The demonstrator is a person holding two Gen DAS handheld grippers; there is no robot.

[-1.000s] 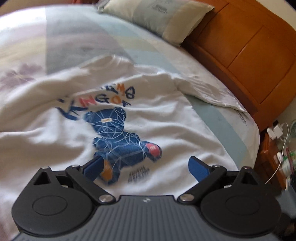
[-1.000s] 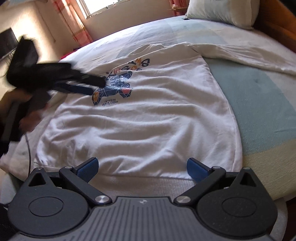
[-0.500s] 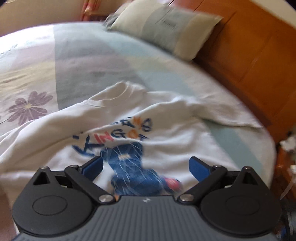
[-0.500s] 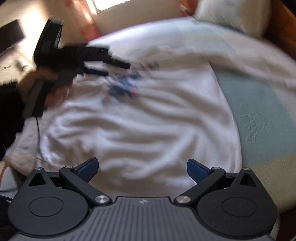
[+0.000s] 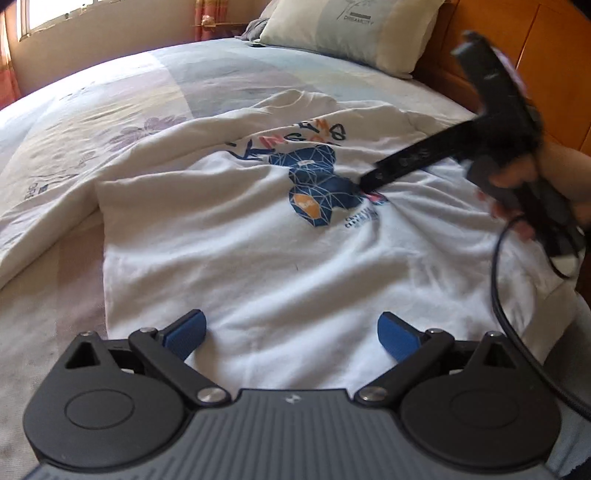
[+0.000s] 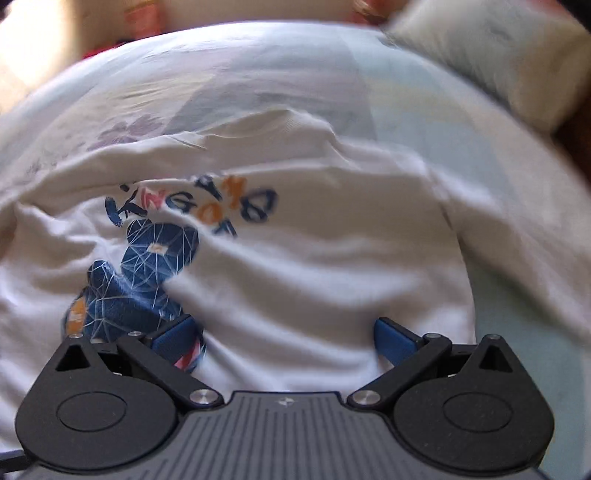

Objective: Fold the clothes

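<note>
A soft, wrinkled white sweatshirt (image 5: 295,266) lies under both splayed, empty grippers: left gripper (image 5: 291,334) at its hem, right gripper (image 6: 284,338) beside the blue print (image 6: 147,273).

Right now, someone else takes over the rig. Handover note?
Left gripper: open, empty, low over the sweatshirt's near edge.
Right gripper: open, empty, down by the bear print; its fingertips look pressed into the cloth there.
Sweatshirt: spread face up on the bed, wrinkled, collar toward the pillow.
Done: laid out, no fold visible.
Left: all folds.
</note>
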